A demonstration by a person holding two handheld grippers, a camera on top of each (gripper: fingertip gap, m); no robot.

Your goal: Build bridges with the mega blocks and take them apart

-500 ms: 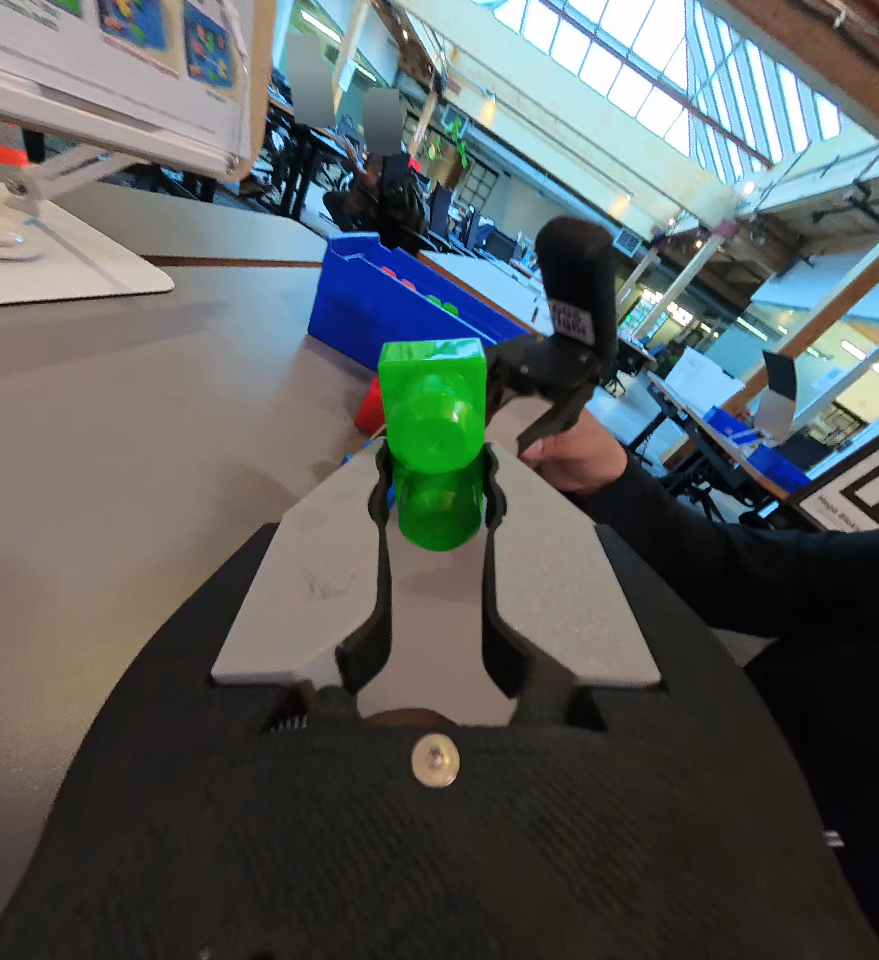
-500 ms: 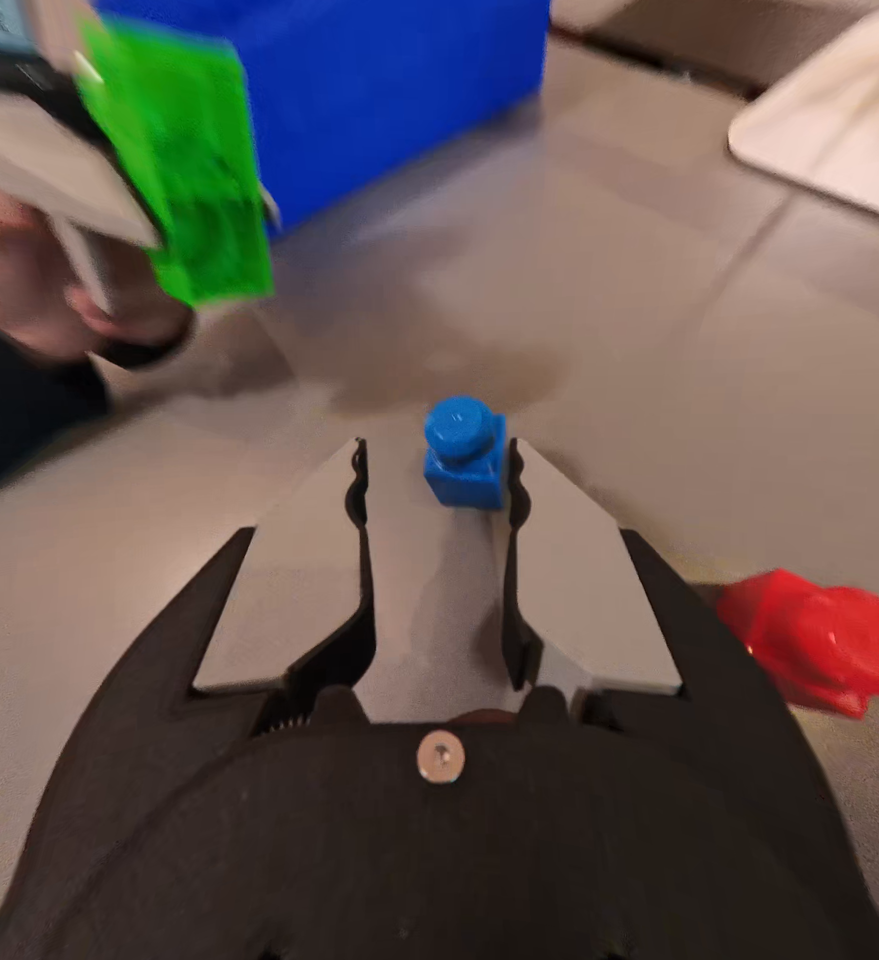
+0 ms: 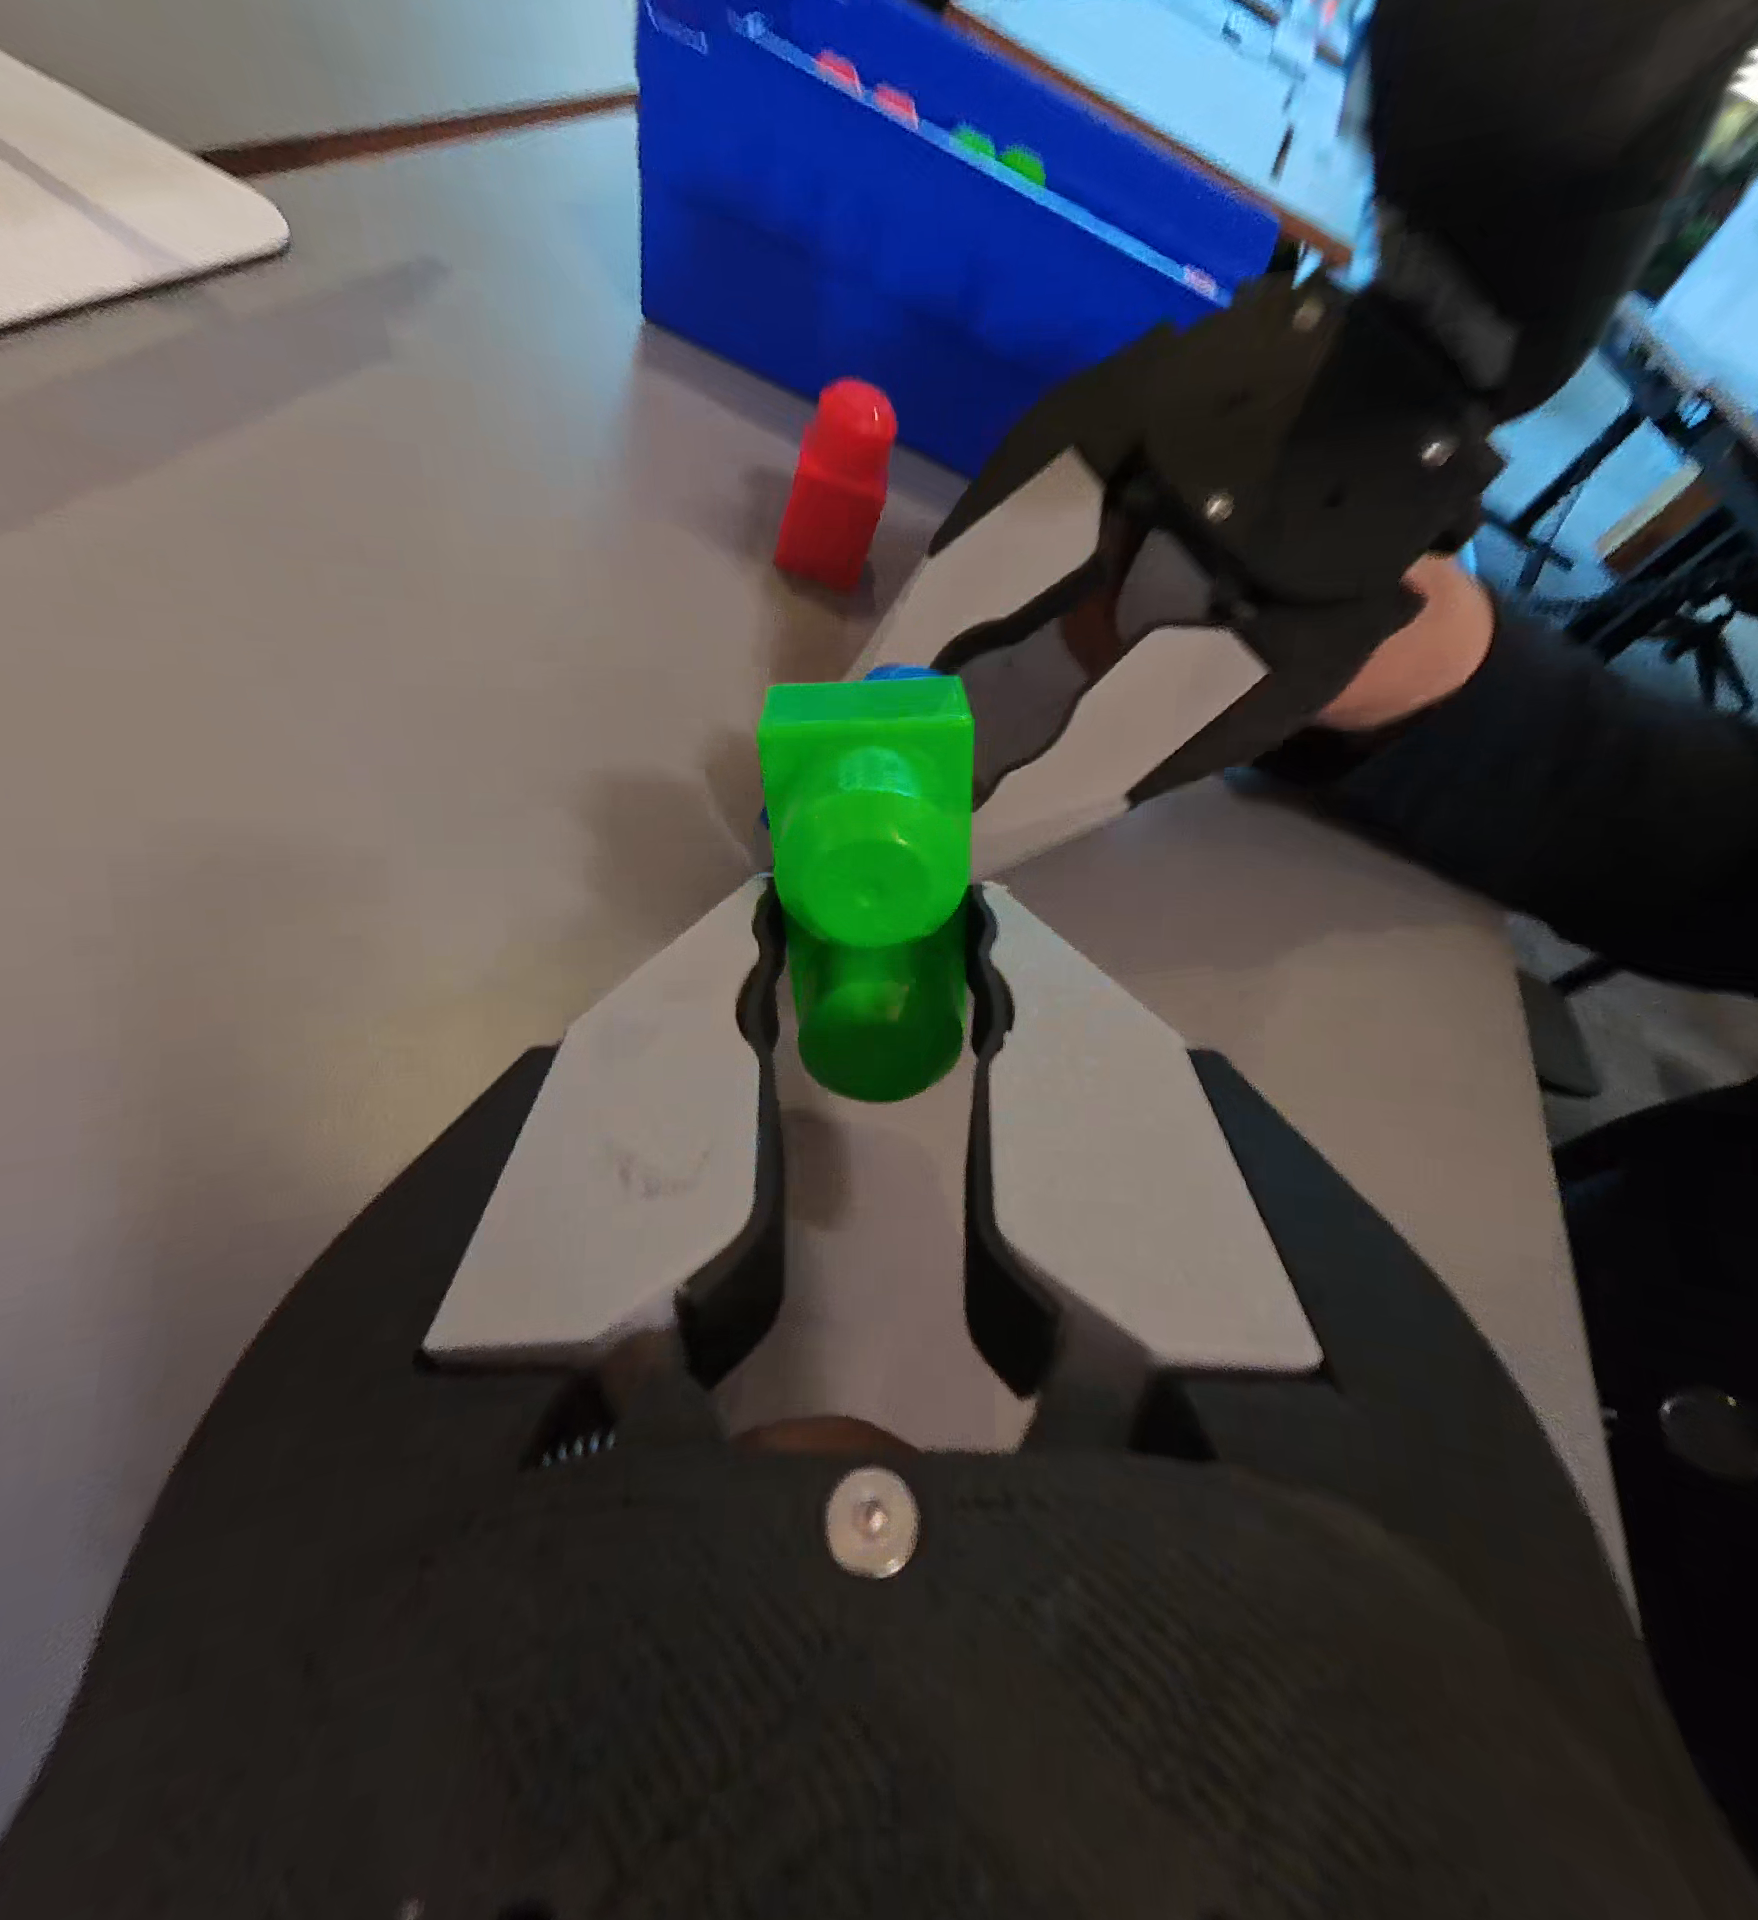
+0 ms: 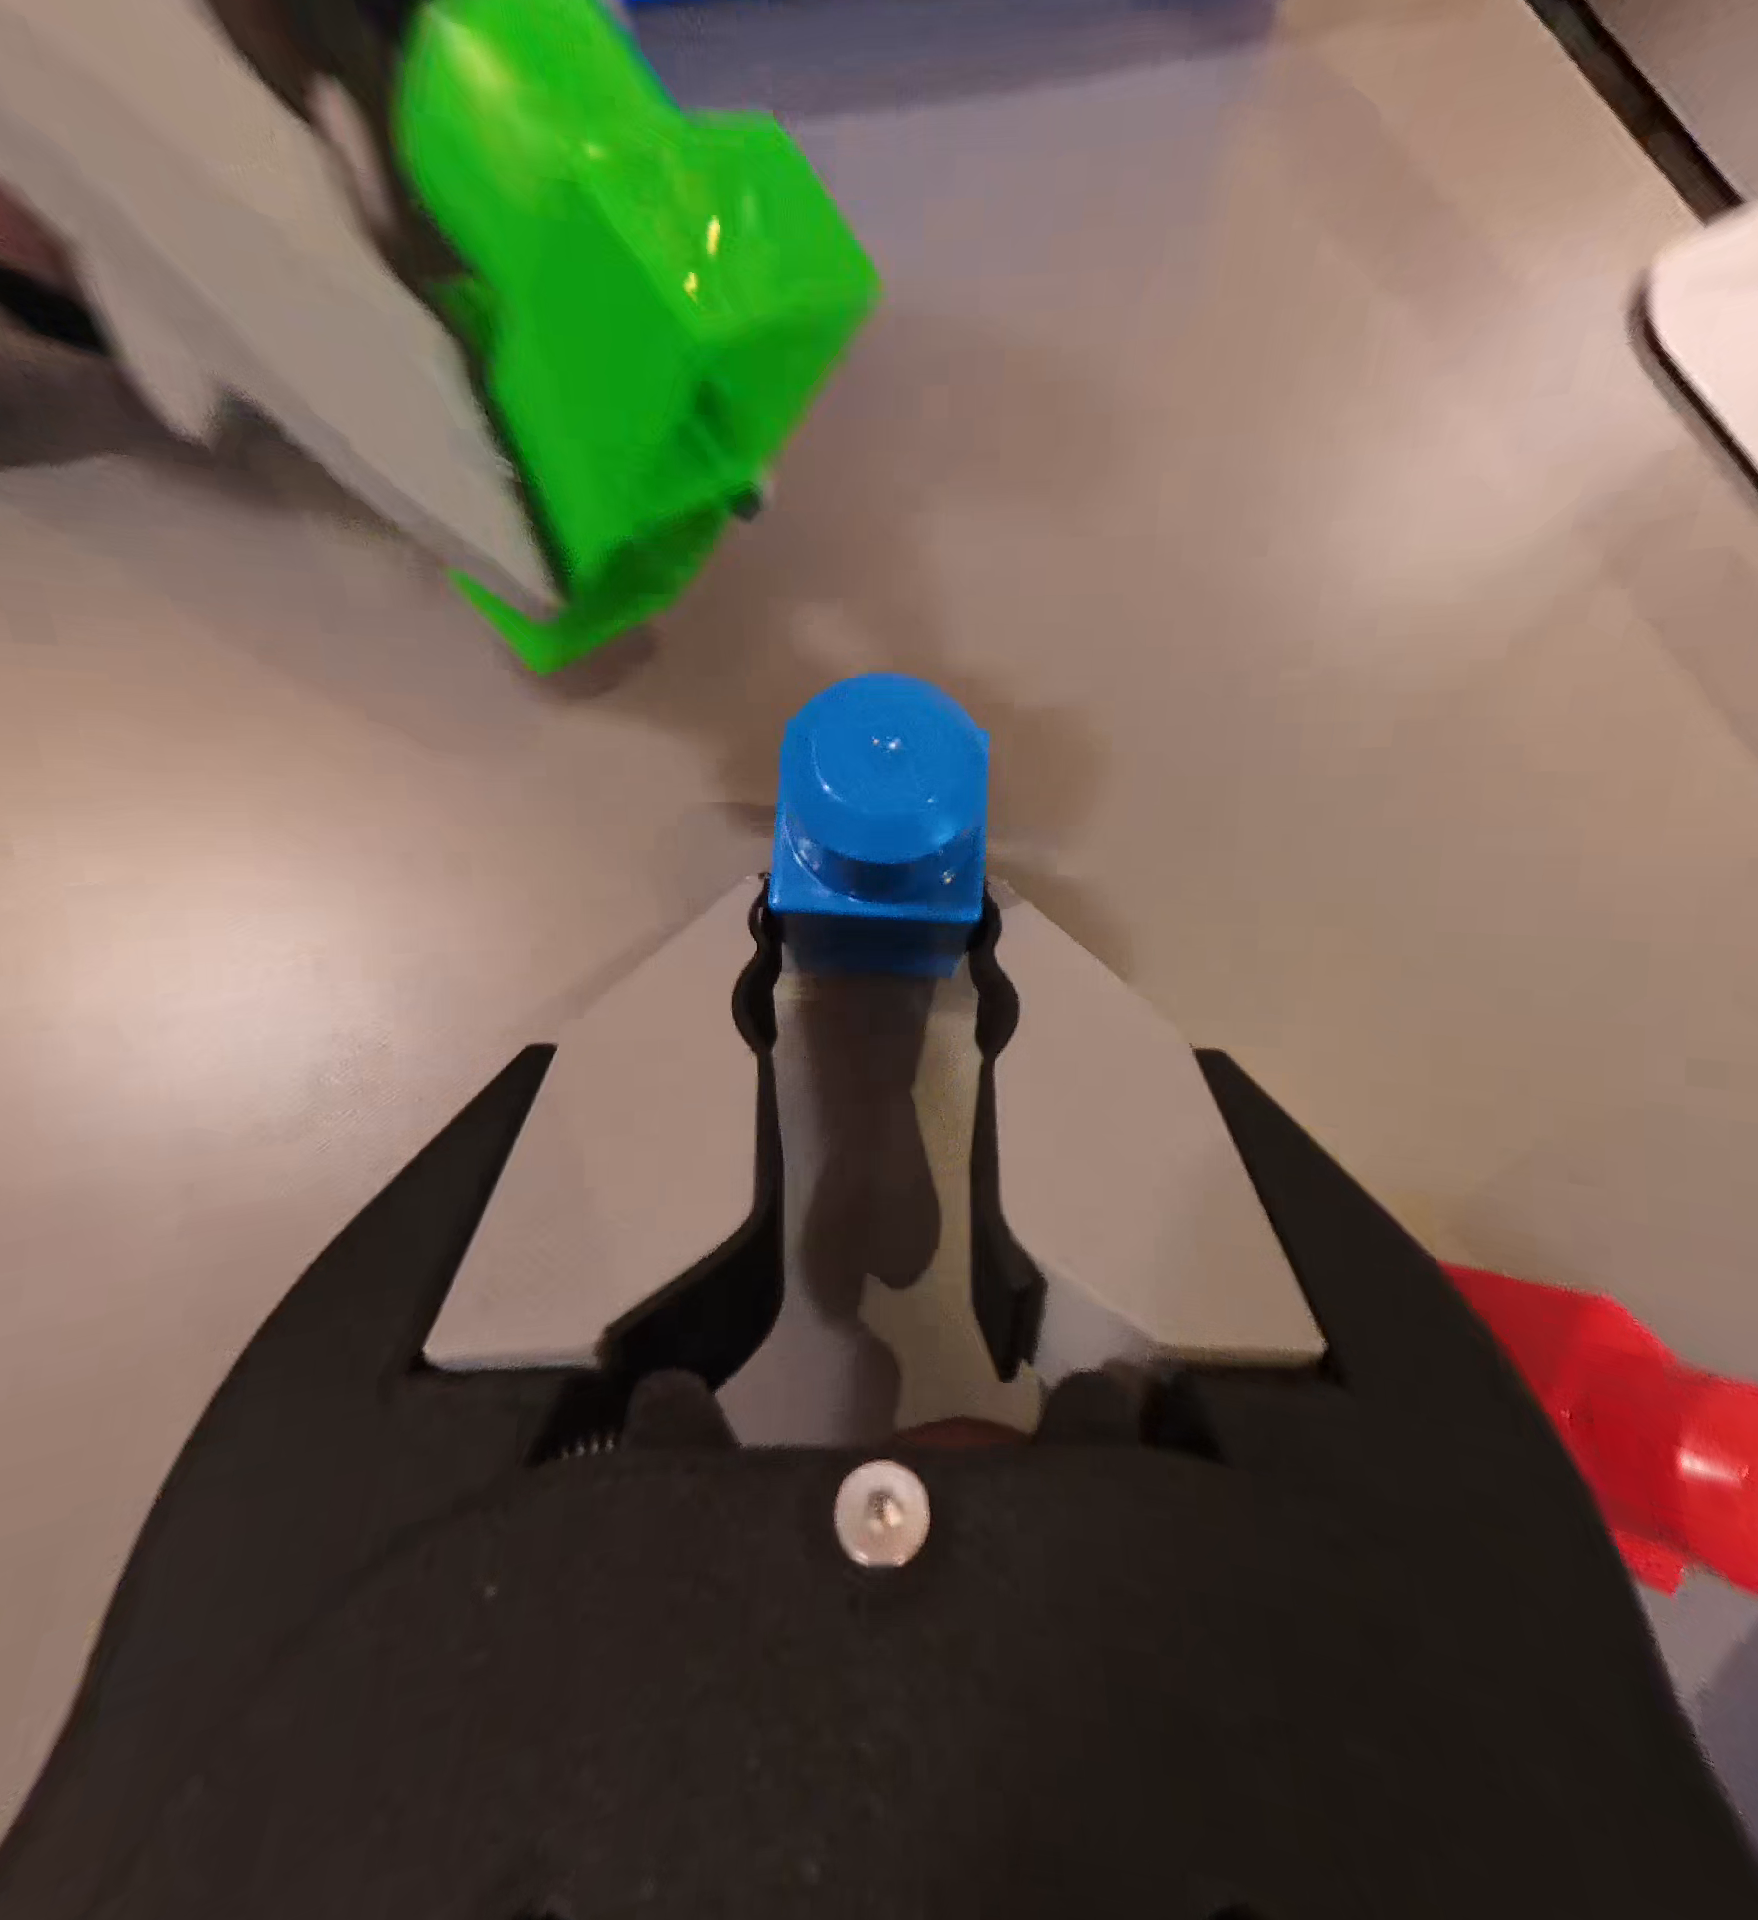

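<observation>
Green two-stud block (image 3: 867,831) held aloft, blue one-stud block (image 4: 880,831) upright, red block (image 3: 839,483) upright near bin

no readable text, only blurred white marks on blue bin (image 3: 854,239) rim

My left wrist view looks close along its fingers toward the table's (image 3: 283,727) far edge; my right looks steeply down, somewhat blurred. Both share the green block (image 3: 864,831) (image 4: 626,312).

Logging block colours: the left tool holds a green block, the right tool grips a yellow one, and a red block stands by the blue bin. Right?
One slip: the right tool grips a blue block, not yellow, as the right wrist view shows. The rest holds.
</observation>
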